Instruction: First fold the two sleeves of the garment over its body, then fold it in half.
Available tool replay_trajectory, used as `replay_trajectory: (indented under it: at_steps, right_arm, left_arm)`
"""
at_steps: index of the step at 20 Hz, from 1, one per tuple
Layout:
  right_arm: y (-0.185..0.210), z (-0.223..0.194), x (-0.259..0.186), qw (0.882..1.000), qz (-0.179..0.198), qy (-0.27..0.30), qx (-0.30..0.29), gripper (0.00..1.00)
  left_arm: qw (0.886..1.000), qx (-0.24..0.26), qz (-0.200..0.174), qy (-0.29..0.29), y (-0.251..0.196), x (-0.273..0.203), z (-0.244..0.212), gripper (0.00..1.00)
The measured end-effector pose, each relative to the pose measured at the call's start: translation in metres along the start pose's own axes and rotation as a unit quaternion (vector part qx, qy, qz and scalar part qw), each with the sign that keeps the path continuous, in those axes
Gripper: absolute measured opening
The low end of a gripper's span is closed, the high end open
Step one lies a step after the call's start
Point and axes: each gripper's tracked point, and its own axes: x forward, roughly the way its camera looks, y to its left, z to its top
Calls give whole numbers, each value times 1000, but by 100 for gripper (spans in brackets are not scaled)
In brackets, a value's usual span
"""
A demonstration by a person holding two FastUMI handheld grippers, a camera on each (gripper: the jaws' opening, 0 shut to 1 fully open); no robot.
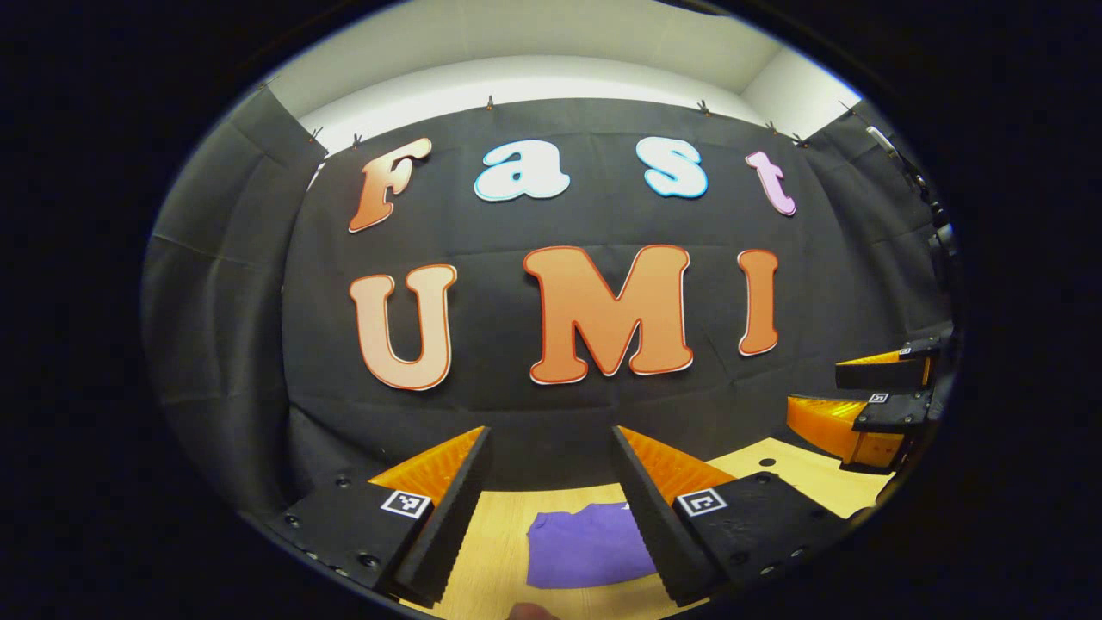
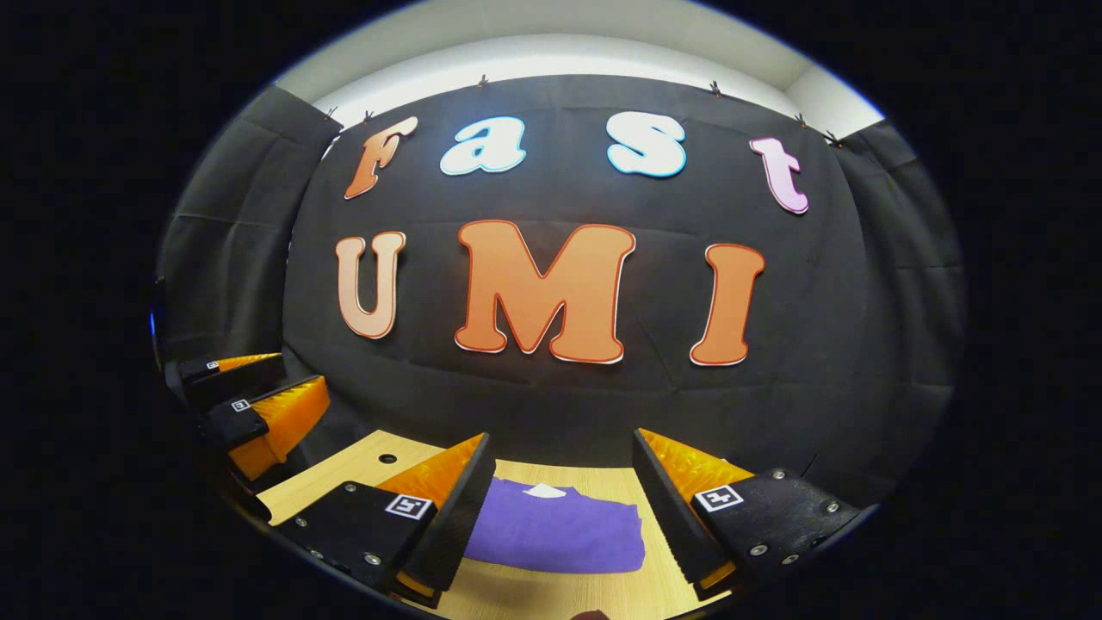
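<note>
Now, shirt (image 2: 555,530): purple, folded compact, lower middle, on wooden table (image 2: 551,594).
Left gripper (image 1: 551,495): fingers apart, holding nothing.
Right gripper (image 2: 560,504): fingers apart, holding nothing.

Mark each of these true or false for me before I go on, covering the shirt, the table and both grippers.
1. The purple shirt lies on the wooden table. True.
2. The left gripper is shut on the shirt. False: its fingers stand apart with nothing between them, above the shirt.
3. The right gripper is open. True.
4. The shirt is spread out with both sleeves sticking out sideways. False: it lies as a compact, roughly rectangular bundle, and no sleeve sticks out.
5. The shirt hangs in the air from a gripper. False: it rests flat on the table, apart from both grippers.
</note>
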Motion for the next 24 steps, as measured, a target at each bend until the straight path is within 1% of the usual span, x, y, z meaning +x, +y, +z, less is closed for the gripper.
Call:
replay_trajectory:
  at_steps: [2, 5, 8, 11, 12, 13, 15, 17, 19, 21, 23, 24]
  right_arm:
    - [-6, -2, -12, 1000, -4, 0, -8, 95]
    - [-15, -3, -25, 1000, 6, -7, -20, 95]
    - [-25, -7, -34, 999, 32, -21, -19, 95]
    - [-34, -28, -45, 998, 70, -3, -6, 95]
    - [-37, -33, -47, 997, 79, 3, -2, 95]
    - [-44, -38, -48, 997, 82, 5, 1, 95]
    - [-51, -39, -52, 996, 84, 0, 6, 95]
    - [-59, -40, -55, 997, 80, 1, 4, 95]
    - [-63, -32, -54, 998, 69, -13, 1, 95]
    - [-60, -29, -54, 998, 63, -19, 3, 95]
    - [-56, -26, -53, 998, 57, -23, 0, 95]
    - [-54, -25, -52, 998, 55, -24, -4, 95]
  left_arm:
    - [1000, -5, -10, -10, -9, -6, 2, 88]
    - [1000, -5, 11, -11, -15, -19, 2, 88]
    - [999, -13, 38, -25, -28, -37, 6, 88]
    - [997, -22, 60, -32, -43, -56, 6, 90]
    - [997, -22, 66, -24, -50, -61, 1, 88]
    - [997, -19, 75, -23, -54, -67, -2, 88]
    - [996, -12, 85, -17, -63, -73, -3, 89]
    - [996, -15, 91, 3, -66, -75, -9, 89]
    - [995, -24, 102, -1, -62, -75, -4, 98]
    - [995, -25, 101, -8, -64, -79, 1, 100]
    - [995, -20, 93, -9, -67, -78, 2, 99]
    - [996, -16, 89, -13, -65, -77, 3, 100]
